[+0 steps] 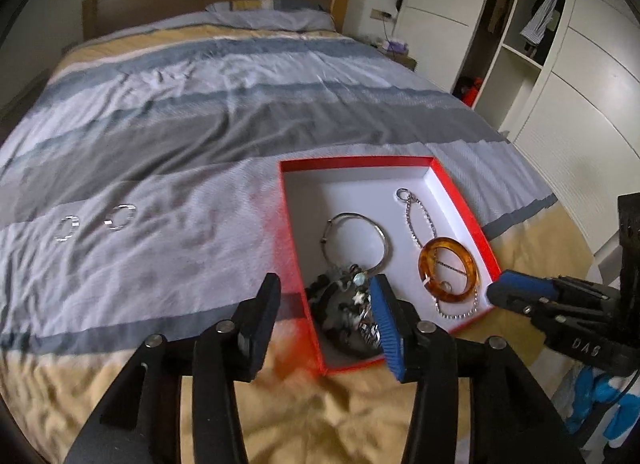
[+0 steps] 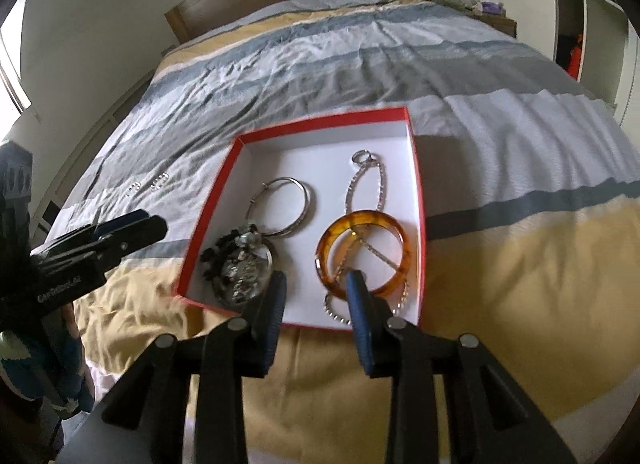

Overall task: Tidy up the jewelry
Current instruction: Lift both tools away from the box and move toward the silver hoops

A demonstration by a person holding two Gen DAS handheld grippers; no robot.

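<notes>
Red box (image 1: 468, 203), lower right of left-wrist frame, long axis running up-frame; amber bangle (image 1: 448, 270), silver hoop (image 1: 360, 240), chain inside. Left gripper (image 1: 326, 304) jaws apart, empty. Two rings (image 1: 96, 221) mid-left on bedspread (image 1: 200, 103).

Right-wrist view: box centre; right gripper (image 2: 316, 296) parted, empty. Judged: rings next, pinch each flat.

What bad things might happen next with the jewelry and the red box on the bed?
1. The two small silver rings lie loose on the wrinkly bedcover, away from the red box. They might get missed or slip into a fold.
2. The silver chain runs under the amber bangle, so lifting one could drag the other.
3. The box sits on soft bedding, so a bump from the open left gripper may tip it.
</notes>
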